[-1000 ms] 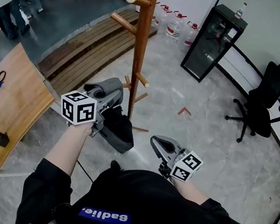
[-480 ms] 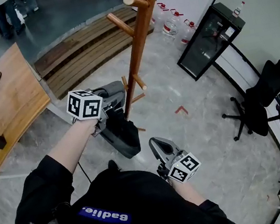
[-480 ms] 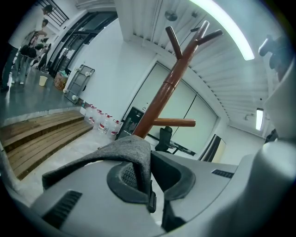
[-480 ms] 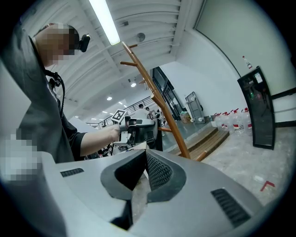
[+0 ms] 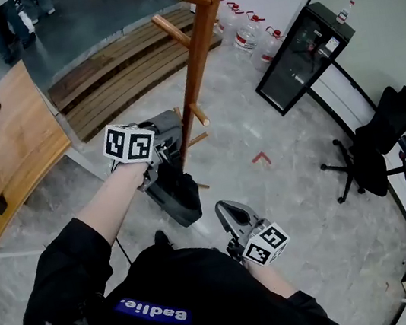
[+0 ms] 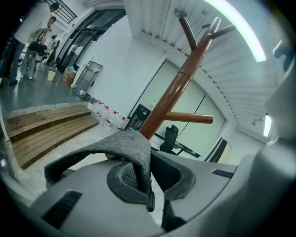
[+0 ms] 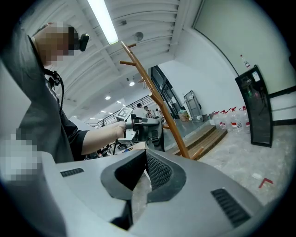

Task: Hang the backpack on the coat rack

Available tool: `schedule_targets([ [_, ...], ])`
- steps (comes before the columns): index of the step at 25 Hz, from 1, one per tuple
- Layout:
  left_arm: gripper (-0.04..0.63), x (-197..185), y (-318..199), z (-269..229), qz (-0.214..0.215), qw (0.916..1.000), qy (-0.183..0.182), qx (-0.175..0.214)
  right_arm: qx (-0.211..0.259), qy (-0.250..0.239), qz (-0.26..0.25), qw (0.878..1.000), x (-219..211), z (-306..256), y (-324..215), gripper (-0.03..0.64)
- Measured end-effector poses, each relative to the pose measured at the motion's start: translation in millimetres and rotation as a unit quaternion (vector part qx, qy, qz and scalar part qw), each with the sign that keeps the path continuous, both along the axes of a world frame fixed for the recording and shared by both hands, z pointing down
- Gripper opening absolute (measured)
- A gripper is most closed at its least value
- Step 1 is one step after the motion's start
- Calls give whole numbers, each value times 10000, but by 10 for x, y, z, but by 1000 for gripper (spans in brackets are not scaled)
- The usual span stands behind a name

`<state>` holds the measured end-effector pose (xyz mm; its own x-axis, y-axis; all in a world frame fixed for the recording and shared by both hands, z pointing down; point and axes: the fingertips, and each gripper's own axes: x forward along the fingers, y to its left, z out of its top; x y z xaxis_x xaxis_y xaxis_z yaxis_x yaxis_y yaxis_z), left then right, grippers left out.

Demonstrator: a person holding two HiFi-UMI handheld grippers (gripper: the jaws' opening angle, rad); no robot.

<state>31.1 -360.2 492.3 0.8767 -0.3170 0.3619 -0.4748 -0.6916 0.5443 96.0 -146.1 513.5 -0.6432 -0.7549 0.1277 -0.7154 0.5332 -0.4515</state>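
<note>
The wooden coat rack (image 5: 197, 58) stands ahead, with pegs up its pole and short ones low down. A dark backpack (image 5: 179, 192) hangs just left of the pole, below my left gripper (image 5: 165, 129). That gripper (image 6: 150, 175) is shut on the backpack's grey top strap (image 6: 124, 143), which loops over the jaws in the left gripper view, with the coat rack (image 6: 173, 92) right behind it. My right gripper (image 5: 225, 210) is held low by my body, shut and empty. The right gripper view shows its jaws (image 7: 145, 172) closed, with the coat rack (image 7: 159, 109) and backpack (image 7: 155, 134) beyond.
A wooden table (image 5: 8, 152) with small items is at the left. Wooden steps (image 5: 110, 69) lie behind the rack. Water bottles (image 5: 243, 31), a black cabinet (image 5: 297, 57) and an office chair (image 5: 377, 144) stand to the right. People stand at the far left.
My left gripper has carried the backpack a little lower and closer to the rack's pole. The right gripper has stayed where it was.
</note>
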Motion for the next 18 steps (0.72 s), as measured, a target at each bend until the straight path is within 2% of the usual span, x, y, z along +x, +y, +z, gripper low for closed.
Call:
schedule_targets([
  [4, 34, -12, -26, 123, -84, 9996, -268, -66, -40, -10, 73, 10000, 47, 13, 37, 6],
  [11, 45, -31, -99, 282, -315, 9975, -608, 164, -81, -6, 247, 9997, 201, 26, 66, 6],
  [16, 151, 13, -89, 299, -374, 9973, -548, 317, -68, 16, 243, 9997, 244, 51, 79, 6],
  [18, 232, -11, -106, 324, -521, 9968, -535, 302, -67, 11, 217, 9997, 260, 50, 90, 6],
])
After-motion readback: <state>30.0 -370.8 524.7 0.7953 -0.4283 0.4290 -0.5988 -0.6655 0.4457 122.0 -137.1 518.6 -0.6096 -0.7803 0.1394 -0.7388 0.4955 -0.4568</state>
